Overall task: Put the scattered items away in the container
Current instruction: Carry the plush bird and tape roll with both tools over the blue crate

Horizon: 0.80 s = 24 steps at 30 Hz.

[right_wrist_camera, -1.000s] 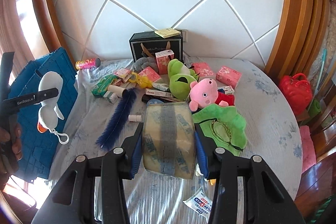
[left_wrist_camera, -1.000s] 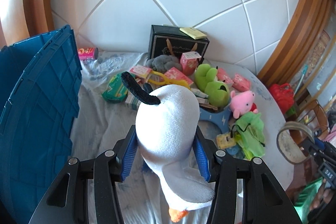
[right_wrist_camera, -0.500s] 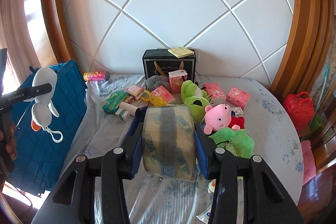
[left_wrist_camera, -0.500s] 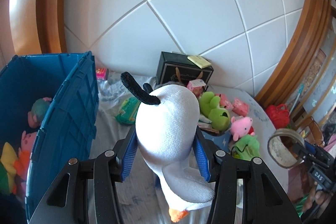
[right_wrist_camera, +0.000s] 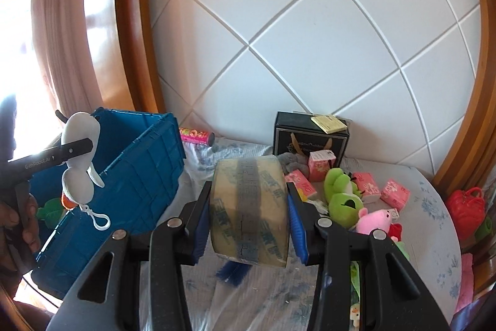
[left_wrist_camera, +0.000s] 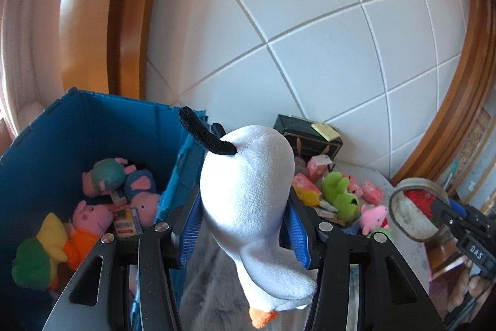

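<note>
My left gripper (left_wrist_camera: 245, 225) is shut on a white plush duck (left_wrist_camera: 248, 200) with a black tail and orange beak, held in the air beside the blue crate (left_wrist_camera: 183, 169). In the right wrist view the same duck (right_wrist_camera: 77, 163) hangs over the crate's (right_wrist_camera: 145, 172) open top, its white clip dangling. My right gripper (right_wrist_camera: 248, 210) is shut on a roll of clear packing tape (right_wrist_camera: 249, 207), raised above the bed to the right of the crate. That tape roll (left_wrist_camera: 412, 213) also shows at the right edge of the left wrist view.
Several plush toys (left_wrist_camera: 93, 213) lie inside the crate. On the bed are a green frog plush (right_wrist_camera: 341, 194), a pink pig plush (right_wrist_camera: 375, 219), pink tissue packs (right_wrist_camera: 393, 191), a black box (right_wrist_camera: 310, 138), a pink tube (right_wrist_camera: 195, 135) and a blue feather (right_wrist_camera: 232, 270). A padded wall stands behind.
Both grippers rose and swung left towards the crate with their loads. The crate's inside and its plush toys have come into the left wrist view.
</note>
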### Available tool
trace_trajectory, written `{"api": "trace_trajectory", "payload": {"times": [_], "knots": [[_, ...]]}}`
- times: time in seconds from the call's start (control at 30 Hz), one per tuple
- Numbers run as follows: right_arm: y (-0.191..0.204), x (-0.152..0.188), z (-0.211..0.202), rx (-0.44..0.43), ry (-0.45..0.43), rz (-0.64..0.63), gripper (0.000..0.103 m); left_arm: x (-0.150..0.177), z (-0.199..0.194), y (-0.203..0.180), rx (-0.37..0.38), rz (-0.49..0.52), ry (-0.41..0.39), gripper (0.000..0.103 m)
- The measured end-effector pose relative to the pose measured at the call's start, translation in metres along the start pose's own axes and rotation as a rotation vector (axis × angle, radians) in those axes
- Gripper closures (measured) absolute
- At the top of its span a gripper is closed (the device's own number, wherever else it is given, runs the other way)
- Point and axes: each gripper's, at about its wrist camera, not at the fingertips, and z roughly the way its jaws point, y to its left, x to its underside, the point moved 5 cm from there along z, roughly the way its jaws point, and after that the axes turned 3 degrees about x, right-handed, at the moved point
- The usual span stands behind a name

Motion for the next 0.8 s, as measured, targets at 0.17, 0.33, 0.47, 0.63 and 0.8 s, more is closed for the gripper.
{"api": "trace_trajectory", "payload": {"times": [0.17,0.33,0.47,0.63,0.8], "knots": [[0.053,-0.021,0.007,-0.093,-0.026,-0.064,0.06,-0.001,-0.025,0.045,-0.053,-0.05,-0.036,0.054],[0.107,-0.04,0.015,-0.182,-0.052,-0.122,0.06,-0.003,-0.047,0.087,-0.11,-0.095,-0.067,0.054],[0.147,-0.052,0.02,-0.254,-0.066,-0.159,0.06,-0.003,-0.061,0.116,-0.152,-0.129,-0.086,0.054],[0.195,-0.067,0.027,-0.331,-0.074,-0.22,0.06,-0.002,-0.077,0.148,-0.191,-0.173,-0.107,0.054],[0.238,-0.073,0.035,-0.401,-0.058,-0.26,0.06,0.002,-0.088,0.178,-0.226,-0.211,-0.114,0.054]]}}
